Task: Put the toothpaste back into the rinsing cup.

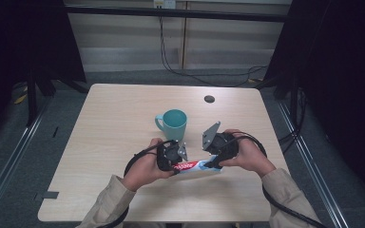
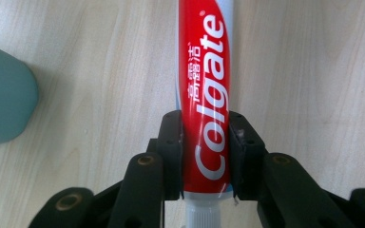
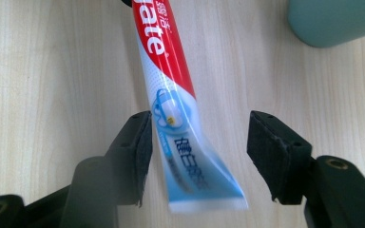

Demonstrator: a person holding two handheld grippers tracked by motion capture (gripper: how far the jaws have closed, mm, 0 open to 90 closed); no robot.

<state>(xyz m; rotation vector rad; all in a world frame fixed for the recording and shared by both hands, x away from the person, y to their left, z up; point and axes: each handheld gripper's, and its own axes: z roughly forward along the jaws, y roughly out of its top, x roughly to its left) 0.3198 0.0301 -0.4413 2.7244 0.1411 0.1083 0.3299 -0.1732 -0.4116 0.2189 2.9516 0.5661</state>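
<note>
High view
Surroundings: teal mug stands upright on the wooden table, just behind both hands; a dark round port sits farther back; black cables on the floor beyond the far edge.
In the way: nothing lies between the grippers; the mug is close behind but apart from them.
Left gripper: held in the person's left hand, at the red end of the toothpaste tube.
Right gripper: in the right hand, at the tube's pale end (jaw gap too small to judge here).
Tube: lies roughly level, spanning between the two grippers, near the table's front middle.

Left gripper view
Surroundings: mug at the left edge, clear of the jaws.
Left gripper: jaws narrow, pressed against both sides of the tube just above its white ribbed cap.
Tube: red with white lettering, running straight away from the jaws.

Right gripper view
Surroundings: mug in the top right corner.
Right gripper: jaws wide; the left pad is just beside the tube, the right pad well apart (contact uncertain).
Tube: flat crimped tail, pale blue and white, hangs between the jaws above the table.
</note>
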